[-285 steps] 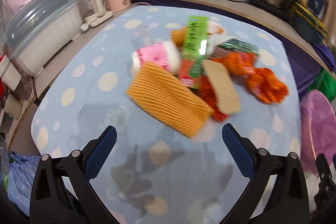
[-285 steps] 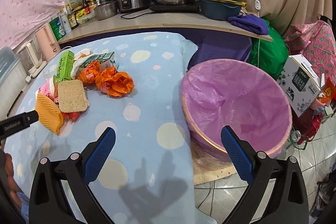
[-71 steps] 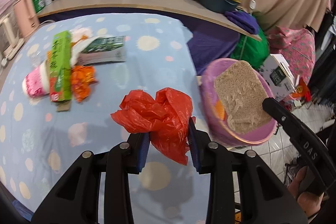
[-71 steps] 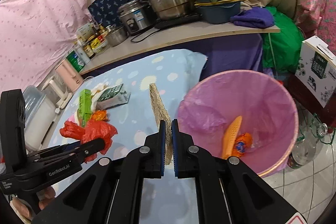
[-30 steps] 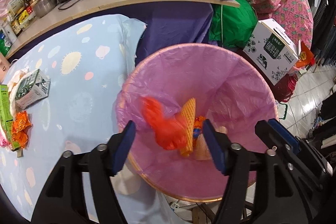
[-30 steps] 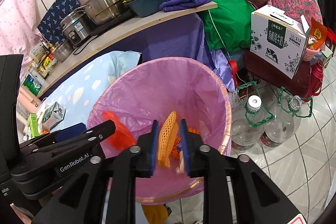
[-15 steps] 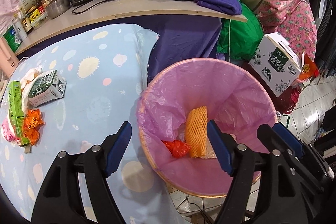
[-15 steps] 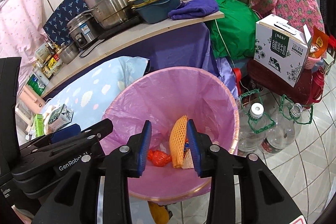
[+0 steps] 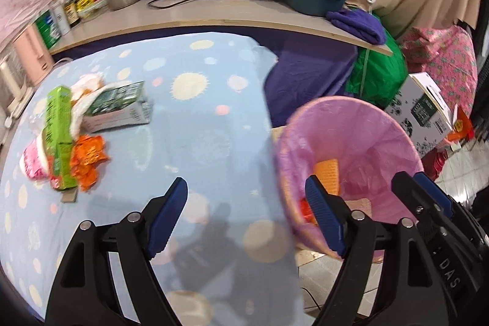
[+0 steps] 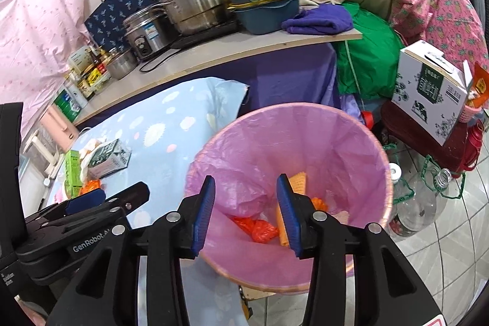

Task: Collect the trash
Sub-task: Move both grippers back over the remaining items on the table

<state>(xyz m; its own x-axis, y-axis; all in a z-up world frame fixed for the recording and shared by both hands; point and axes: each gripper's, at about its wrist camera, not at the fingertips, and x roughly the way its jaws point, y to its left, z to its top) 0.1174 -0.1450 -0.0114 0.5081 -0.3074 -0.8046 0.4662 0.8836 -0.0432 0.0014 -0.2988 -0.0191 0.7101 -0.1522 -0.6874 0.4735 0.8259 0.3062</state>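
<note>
- Pink bin (image 10: pixel 360 142) holds an orange sponge (image 10: pixel 298 182) and a red bag (image 10: pixel 258 229).
- Green box (image 9: pixel 58 124) and carton (image 9: pixel 117 109) lie on the table (image 9: pixel 198 118).
- Left gripper (image 9: pixel 247 213) and right gripper (image 10: pixel 246 211): both spread apart (empty).

Table (image 9: pixel 195 139), covered by a pale blue cloth with cream and pink dots. At its left side lies a cluster of trash: a green-and-white carton (image 9: pixel 117 109) on its side, a green box (image 9: pixel 58 133) lying across a pink cup (image 9: pixel 32 165), and orange wrappers (image 9: pixel 88 161) just beside them. A pink-lined bin (image 10: pixel 360 142) stands on the tiled floor (image 10: pixel 452 246) at the table's right edge.
</note>
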